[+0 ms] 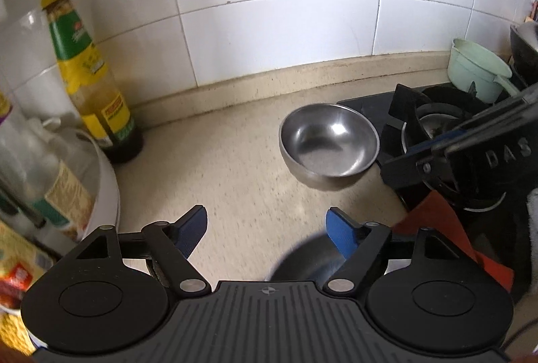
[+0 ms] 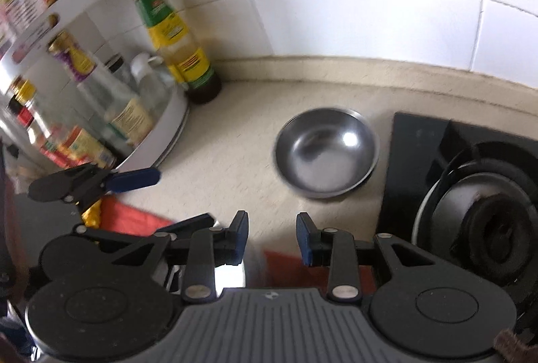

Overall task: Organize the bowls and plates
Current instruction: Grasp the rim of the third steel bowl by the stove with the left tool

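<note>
Steel bowl [image 1: 328, 146] on counter [image 1: 235, 181], beside stove [image 2: 470, 194], ahead of both tongs: left tongs [image 1: 267, 230] wide, right tongs [image 2: 272, 238] narrow, both empty.

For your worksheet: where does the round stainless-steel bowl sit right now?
In both wrist views the round stainless-steel bowl sits on the beige countertop, just left of the black gas hob.

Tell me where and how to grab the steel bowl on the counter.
Pinch the near rim of the steel bowl, coming down from above. It sits upright and empty, so one finger fits inside, one outside. The stove crowds its right side; the near and left sides are free.
</note>
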### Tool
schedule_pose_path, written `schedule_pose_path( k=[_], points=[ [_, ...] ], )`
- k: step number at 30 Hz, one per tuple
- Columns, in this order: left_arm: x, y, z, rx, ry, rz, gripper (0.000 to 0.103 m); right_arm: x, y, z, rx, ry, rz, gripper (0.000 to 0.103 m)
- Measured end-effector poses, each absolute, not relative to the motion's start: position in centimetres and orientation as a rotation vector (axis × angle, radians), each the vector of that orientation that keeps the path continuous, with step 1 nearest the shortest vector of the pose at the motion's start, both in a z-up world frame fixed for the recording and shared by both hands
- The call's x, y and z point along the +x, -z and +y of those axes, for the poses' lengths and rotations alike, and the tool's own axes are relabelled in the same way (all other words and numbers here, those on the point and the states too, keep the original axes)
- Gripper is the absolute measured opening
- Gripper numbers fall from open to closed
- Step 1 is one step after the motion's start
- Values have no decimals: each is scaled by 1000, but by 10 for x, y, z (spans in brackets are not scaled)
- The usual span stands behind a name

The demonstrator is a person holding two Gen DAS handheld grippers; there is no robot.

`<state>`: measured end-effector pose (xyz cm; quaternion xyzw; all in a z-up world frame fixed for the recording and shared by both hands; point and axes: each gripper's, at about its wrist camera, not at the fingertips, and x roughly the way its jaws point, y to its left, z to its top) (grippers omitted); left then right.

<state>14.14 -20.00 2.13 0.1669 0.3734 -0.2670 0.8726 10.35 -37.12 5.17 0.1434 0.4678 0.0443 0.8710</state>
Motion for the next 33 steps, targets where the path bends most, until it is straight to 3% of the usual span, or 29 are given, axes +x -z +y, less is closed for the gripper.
schedule_pose_path(
  k=[24, 33],
  points=[
    [201, 13, -252, 454, 603, 829, 85, 161, 8, -439, 420, 51, 1050, 31],
    [216, 20, -266, 466, 650, 847, 86, 170, 22, -447, 461, 67, 1071, 36]
  ],
)
